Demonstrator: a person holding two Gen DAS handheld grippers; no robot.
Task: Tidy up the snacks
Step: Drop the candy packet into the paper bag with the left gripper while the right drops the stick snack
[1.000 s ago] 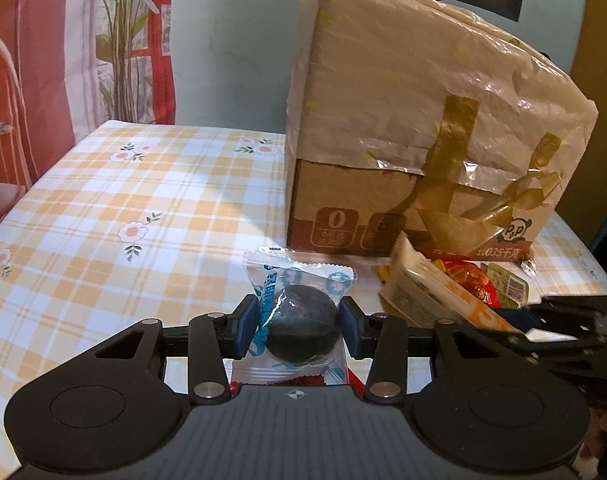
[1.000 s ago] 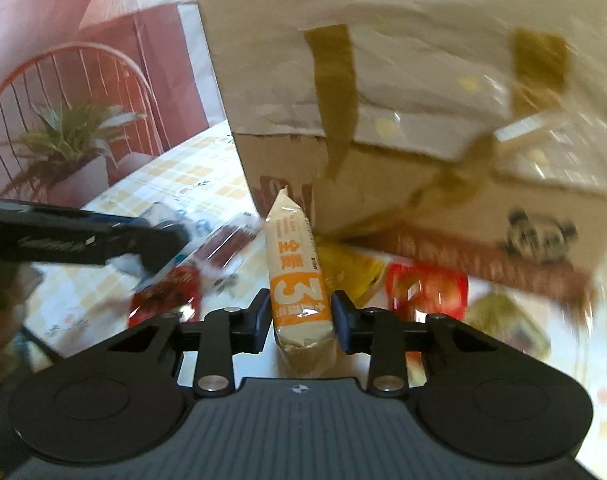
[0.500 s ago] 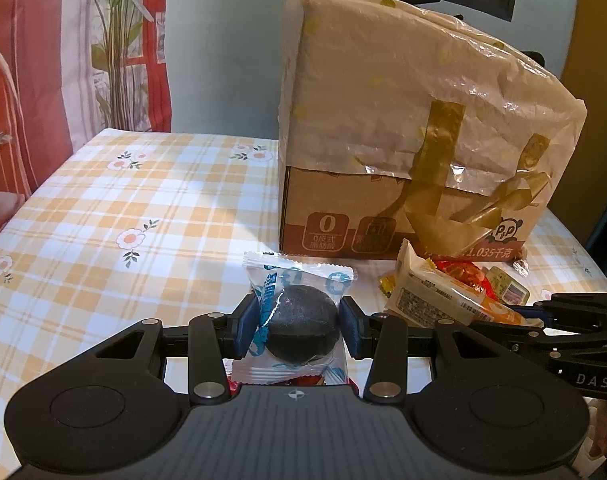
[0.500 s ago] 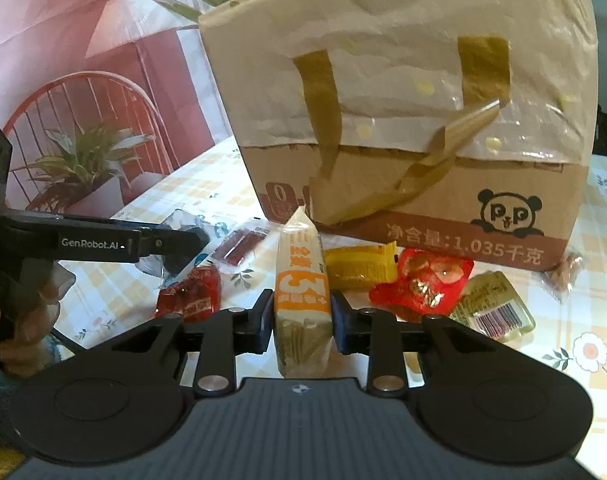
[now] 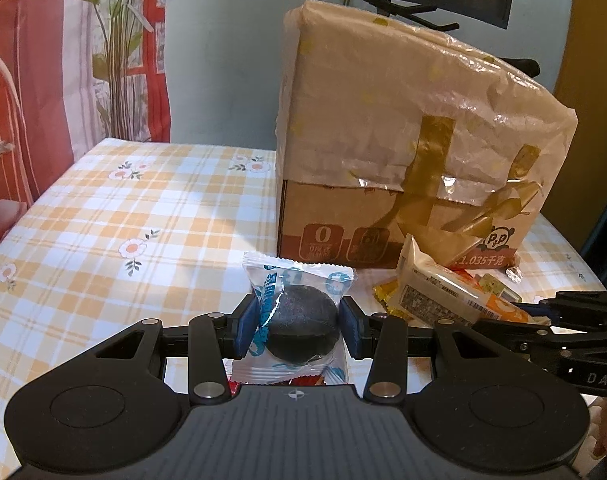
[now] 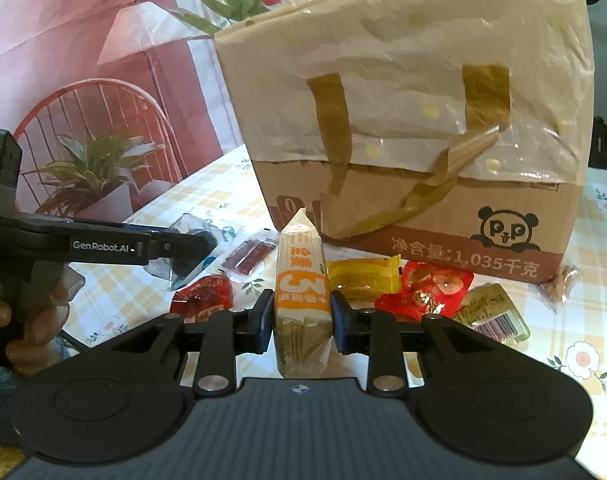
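Grippers (image 5: 298,325) (image 6: 301,320) pinch crinkly round-cake packet (image 5: 299,316) and flat orange wafer pack (image 6: 302,292).

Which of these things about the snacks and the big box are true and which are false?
1. The left gripper holds a clear packet with a round black snack inside. True.
2. The right gripper holds nothing. False: its fingers clamp an orange and white snack bar.
3. A cardboard box with a panda picture stands on the table behind the snacks. True.
4. The tablecloth is plain blue. False: it is orange and white check with small flowers.
5. A red packet lies in front of the box. True.
6. All the snacks are already inside the box. False: several packets lie on the table.
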